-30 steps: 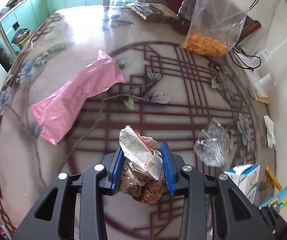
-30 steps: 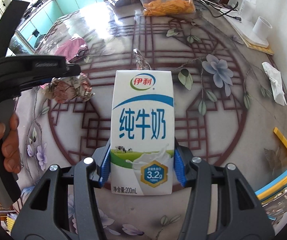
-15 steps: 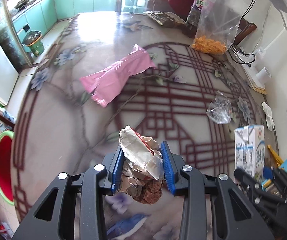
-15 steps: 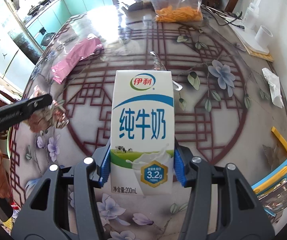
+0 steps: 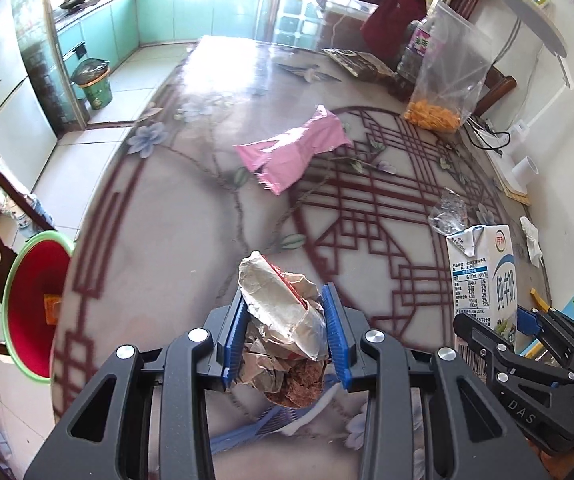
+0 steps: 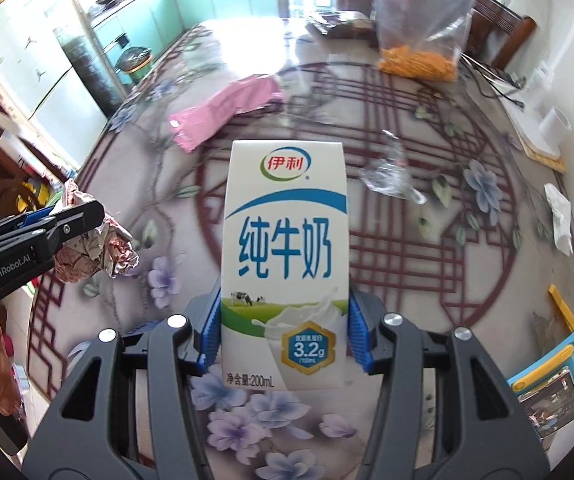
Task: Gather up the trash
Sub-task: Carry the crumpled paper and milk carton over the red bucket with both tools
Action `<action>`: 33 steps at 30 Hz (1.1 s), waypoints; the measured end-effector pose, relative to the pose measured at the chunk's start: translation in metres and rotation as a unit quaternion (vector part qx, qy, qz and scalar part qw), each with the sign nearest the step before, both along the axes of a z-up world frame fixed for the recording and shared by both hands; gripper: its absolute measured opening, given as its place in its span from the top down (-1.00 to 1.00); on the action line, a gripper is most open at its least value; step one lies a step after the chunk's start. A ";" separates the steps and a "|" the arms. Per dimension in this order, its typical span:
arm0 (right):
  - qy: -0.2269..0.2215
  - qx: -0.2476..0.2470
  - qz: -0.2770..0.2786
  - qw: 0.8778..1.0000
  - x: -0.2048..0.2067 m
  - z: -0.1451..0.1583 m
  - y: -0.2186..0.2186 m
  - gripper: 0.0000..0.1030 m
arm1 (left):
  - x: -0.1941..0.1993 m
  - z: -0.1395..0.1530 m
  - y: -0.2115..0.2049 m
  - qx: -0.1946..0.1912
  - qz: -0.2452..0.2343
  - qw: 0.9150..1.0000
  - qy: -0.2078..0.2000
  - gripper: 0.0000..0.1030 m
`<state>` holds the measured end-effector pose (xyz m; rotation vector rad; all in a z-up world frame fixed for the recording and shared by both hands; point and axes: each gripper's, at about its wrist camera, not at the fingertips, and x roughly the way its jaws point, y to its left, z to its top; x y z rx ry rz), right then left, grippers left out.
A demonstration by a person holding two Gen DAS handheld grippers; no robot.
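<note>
left claw (image 5: 283,334) grips crumpled wrapper (image 5: 283,320); right claw (image 6: 283,334) (upright) milk carton (image 6: 285,256).

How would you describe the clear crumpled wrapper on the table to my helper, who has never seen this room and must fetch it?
Start at the big table with the dark red lattice pattern. Near its wall-side edge, beyond the milk carton in the right gripper, lies the crumpled clear plastic wrapper. Unlike the flat pink bag mid-table and the white tissue beside it, it is see-through and glinting.
</note>
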<state>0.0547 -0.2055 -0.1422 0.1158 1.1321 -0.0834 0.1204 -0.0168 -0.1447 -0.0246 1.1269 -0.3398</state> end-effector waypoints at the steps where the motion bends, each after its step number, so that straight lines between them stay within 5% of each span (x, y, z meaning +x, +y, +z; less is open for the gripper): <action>1: -0.001 0.000 0.004 1.000 0.001 0.001 0.006 0.02 | 0.000 0.001 0.006 -0.001 0.003 1.000 0.001 0.35; 33: -0.011 -0.020 0.098 0.995 0.047 0.015 0.232 0.02 | 0.028 -0.012 0.239 0.000 0.086 0.996 -0.005 0.34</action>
